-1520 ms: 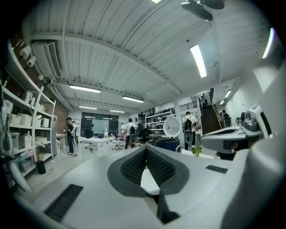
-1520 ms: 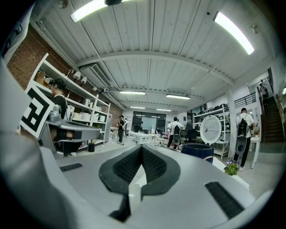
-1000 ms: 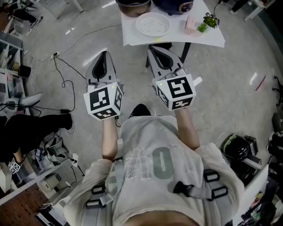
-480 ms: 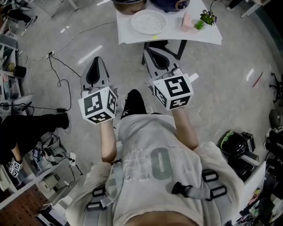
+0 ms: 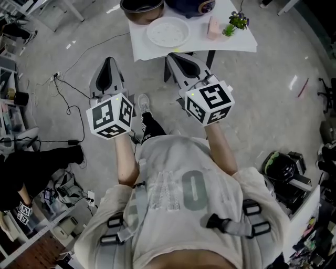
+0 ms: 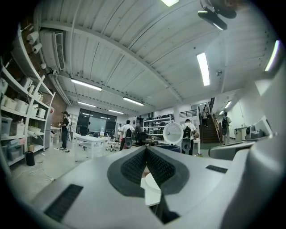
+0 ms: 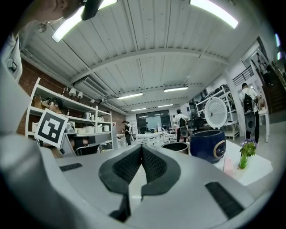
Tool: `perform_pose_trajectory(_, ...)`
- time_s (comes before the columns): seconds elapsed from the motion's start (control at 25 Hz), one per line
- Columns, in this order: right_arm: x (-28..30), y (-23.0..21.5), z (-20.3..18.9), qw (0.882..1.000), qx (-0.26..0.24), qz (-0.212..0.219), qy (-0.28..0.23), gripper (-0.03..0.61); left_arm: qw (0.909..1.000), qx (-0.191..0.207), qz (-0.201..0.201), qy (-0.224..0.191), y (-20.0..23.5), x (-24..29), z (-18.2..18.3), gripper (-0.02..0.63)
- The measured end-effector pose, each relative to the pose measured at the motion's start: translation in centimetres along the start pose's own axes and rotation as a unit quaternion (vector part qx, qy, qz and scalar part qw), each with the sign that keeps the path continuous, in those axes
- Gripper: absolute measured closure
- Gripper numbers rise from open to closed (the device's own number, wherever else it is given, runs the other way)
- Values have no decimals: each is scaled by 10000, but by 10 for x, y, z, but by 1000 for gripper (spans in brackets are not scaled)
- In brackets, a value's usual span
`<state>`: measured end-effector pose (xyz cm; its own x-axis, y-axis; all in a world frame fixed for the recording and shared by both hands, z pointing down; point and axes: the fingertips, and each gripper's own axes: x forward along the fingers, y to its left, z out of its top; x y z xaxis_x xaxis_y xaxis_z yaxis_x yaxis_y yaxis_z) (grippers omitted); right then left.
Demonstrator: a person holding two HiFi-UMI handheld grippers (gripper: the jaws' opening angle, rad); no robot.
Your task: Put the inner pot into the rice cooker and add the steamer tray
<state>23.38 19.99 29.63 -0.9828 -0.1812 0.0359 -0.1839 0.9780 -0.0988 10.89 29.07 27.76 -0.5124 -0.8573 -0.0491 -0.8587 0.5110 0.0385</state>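
From above, the person holds the left gripper (image 5: 108, 62) and the right gripper (image 5: 174, 57) out level, jaws together, both pointing toward the white table (image 5: 240, 42). On the table sit the round white steamer tray (image 5: 168, 31), a pink object (image 5: 213, 27) and a small plant (image 5: 234, 21). The inner pot (image 5: 140, 8) and the dark rice cooker (image 5: 188, 5) stand at the top edge. Cables (image 5: 68, 100) trail across the floor (image 5: 262, 105).

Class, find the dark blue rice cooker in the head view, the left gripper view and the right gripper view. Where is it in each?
Head view: rice cooker at the top edge, near centre, partly cut off.
Left gripper view: just right of centre, only its dark rim showing.
Right gripper view: right of centre, whole body visible.
Shared landmark: the white table on which it stands.
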Motion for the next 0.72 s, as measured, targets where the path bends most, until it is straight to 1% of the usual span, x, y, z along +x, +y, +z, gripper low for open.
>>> perform_pose_trajectory(0.08,5,-9,-3,9999,101,-46,33,571,10000,28,-70,-15,-3,10,1,592)
perform_pose_trajectory(0.2,17,-17,-7,9998,122,-111,93,571,9999,75,-85,59,1,21,-5,592)
perform_pose_trajectory(0.4,37,-29,-11,9995,177,-237,130,571,9998,-38,-104,144,17,46,-14,592)
perform_pose_trajectory(0.56,66,-45,-23,9987,266,-306,319,571,9994,-124,-217,222,25,77,-23,592)
perform_pose_trajectory(0.72,103,-56,-18,9985,188,-368,352,571,9988,-193,-338,281,38,111,-27,592)
